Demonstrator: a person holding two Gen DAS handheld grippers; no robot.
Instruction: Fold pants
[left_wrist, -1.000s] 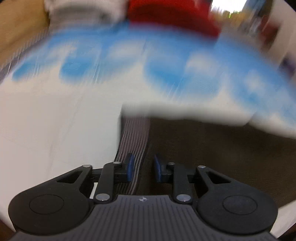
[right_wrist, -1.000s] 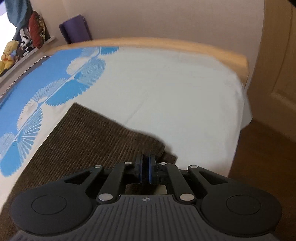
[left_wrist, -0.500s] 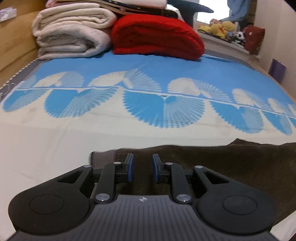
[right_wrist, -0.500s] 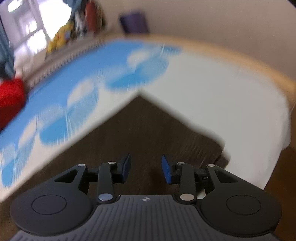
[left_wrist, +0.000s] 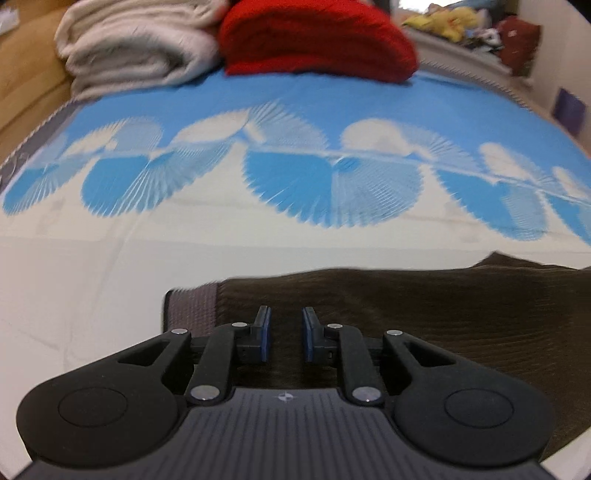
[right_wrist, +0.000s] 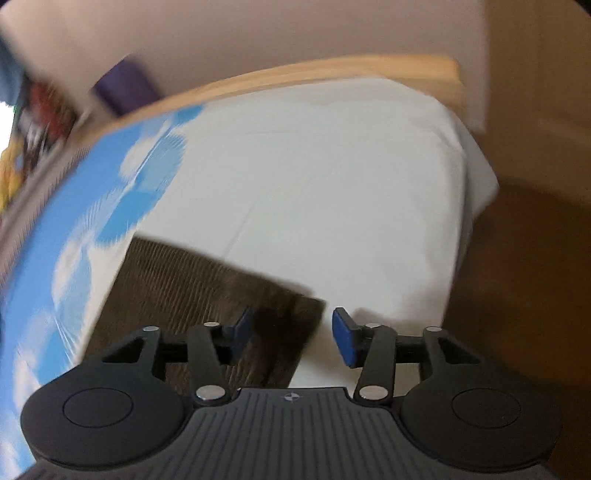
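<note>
Brown corduroy pants (left_wrist: 424, 310) lie flat on the bed, their ribbed grey waistband (left_wrist: 190, 308) at the left end. My left gripper (left_wrist: 284, 334) is open with a narrow gap, just above the pants near the waistband, holding nothing. In the right wrist view the other end of the pants (right_wrist: 207, 291) lies on the white sheet. My right gripper (right_wrist: 291, 332) is wide open over the pants' corner, its left finger over the fabric, its right finger over the sheet.
The bed has a white sheet (right_wrist: 332, 177) and a blue fan-patterned cover (left_wrist: 295, 122). Folded white blankets (left_wrist: 136, 48) and a red blanket (left_wrist: 317, 40) lie at its far end. A wooden bed frame (right_wrist: 295, 74) edges the bed; brown floor (right_wrist: 524, 258) lies on the right.
My right gripper was shut on the pants' edge, then opened wide and let go. My left gripper swung to face the blankets and stays open over the waistband end.
</note>
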